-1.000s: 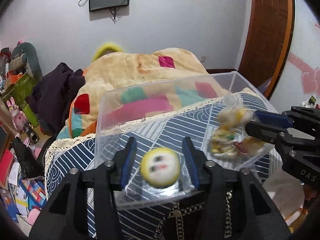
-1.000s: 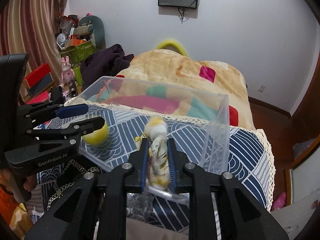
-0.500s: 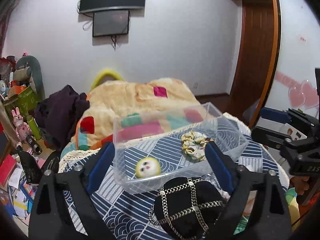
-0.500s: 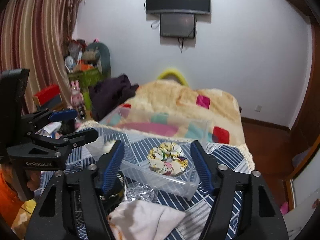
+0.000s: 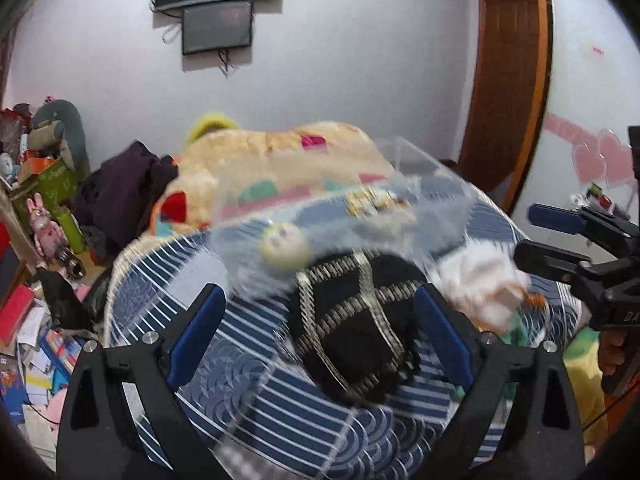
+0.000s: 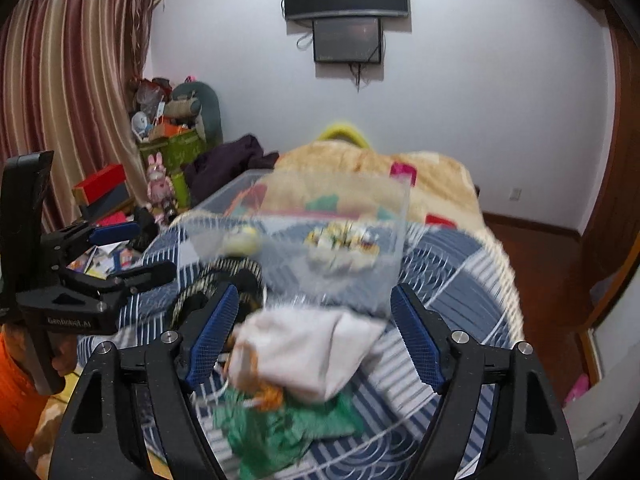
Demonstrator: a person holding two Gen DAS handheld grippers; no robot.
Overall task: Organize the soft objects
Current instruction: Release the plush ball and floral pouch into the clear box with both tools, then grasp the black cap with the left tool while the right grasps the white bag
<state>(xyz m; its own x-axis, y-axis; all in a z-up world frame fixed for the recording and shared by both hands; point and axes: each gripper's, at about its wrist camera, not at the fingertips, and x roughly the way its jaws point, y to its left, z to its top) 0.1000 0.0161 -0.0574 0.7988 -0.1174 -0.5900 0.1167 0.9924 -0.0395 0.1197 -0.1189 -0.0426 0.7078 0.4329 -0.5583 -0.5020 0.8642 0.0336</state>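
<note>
Both tools read empty. My left gripper [image 5: 316, 328] stands with jaws spread wide, nothing between them; my right gripper [image 6: 314, 338] likewise, jaws wide and unloaded.

Clear plastic bin [image 6: 396, 216] sits ahead on the blue-striped bedspread [image 5: 192, 264]. Inside it lie a yellow round plush face [image 5: 283, 245] and a patterned scrunchie [image 6: 342, 240], apart from each other.

Outstanding items lie on the near side of the bin. The black cap with chain trim [image 5: 360, 320] sits directly ahead of the left gripper, below and between its blue pads [image 5: 196, 332], not touched. The white cloth [image 6: 304, 350] sits ahead of the right gripper, lying partly over a green fabric [image 6: 288, 428].

Judgement: left is nearer the cap, right nearer the cloth; each calls for a forward, downward approach. Motion blur obscures exact clearances.
</note>
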